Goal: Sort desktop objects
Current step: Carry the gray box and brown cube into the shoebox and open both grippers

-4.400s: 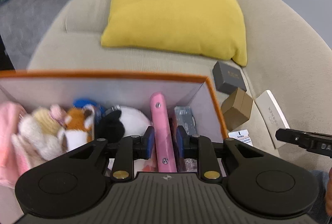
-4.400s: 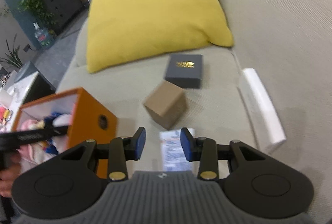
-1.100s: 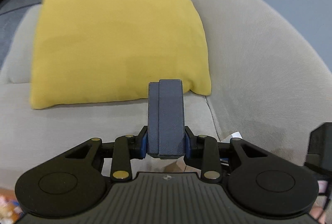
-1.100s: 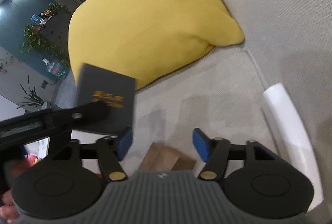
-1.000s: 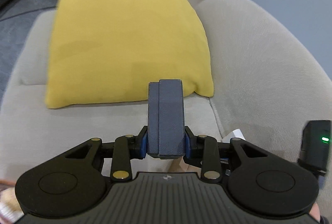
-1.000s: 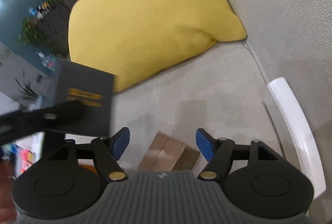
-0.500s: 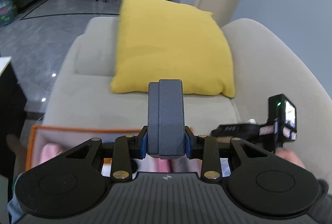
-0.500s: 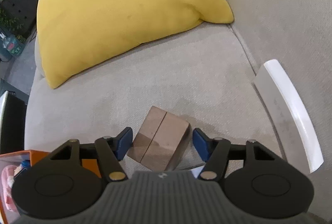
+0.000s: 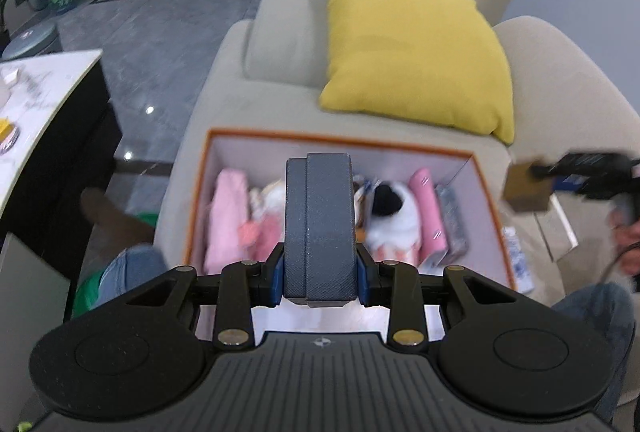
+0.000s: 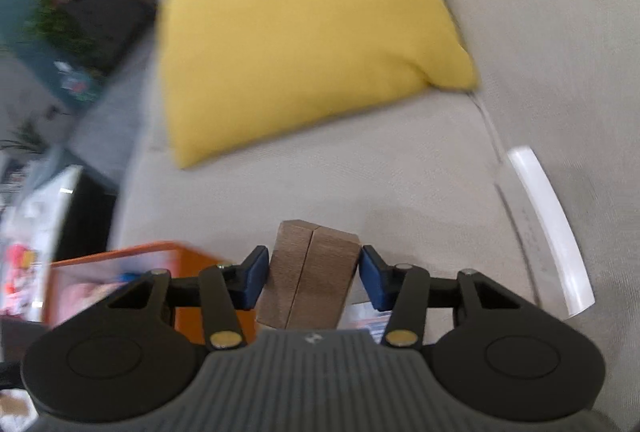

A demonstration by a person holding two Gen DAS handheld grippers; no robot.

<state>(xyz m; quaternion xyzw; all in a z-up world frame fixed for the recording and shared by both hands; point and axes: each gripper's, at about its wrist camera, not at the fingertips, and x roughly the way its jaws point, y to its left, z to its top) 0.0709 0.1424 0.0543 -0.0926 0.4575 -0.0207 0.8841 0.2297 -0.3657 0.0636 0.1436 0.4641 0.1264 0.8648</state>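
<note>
The left gripper (image 9: 320, 282) is clenched on a grey box (image 9: 320, 224) — a slab with a fine pebbled texture and a seam down its narrow face, standing upright between the blue pads. Just beyond and below the jaws sits the orange bin (image 9: 340, 136), open-topped with pale inner walls. Inside it, left of the jaws, lies a soft pink cloth (image 9: 226, 220); right of them a black-and-white plush (image 9: 394, 210), then a smooth pink case (image 9: 430, 216) on edge and a grey packet (image 9: 452, 224) against the right wall. The grey box hides the middle of the bin. Far ahead a yellow cushion (image 9: 412, 52) leans on the beige sofa (image 9: 276, 44), whose weave is coarse.

The right gripper (image 10: 312, 280) grasps a brown box (image 10: 310, 272) — matte cardboard, blocky, with a centre seam, tilted a little between the pads. In the left view it shows to the right of the bin, lifted off the seat, blurred. Under the right jaws lies a printed leaflet (image 10: 366, 318), mostly hidden by the fingers and the box. Left of the jaws is the bin's orange corner. Right of them, well apart, a long white box (image 10: 548, 228) with a glossy rounded edge rests in the crease between seat and backrest. Ahead the cushion fills the view, smeared by motion.
</note>
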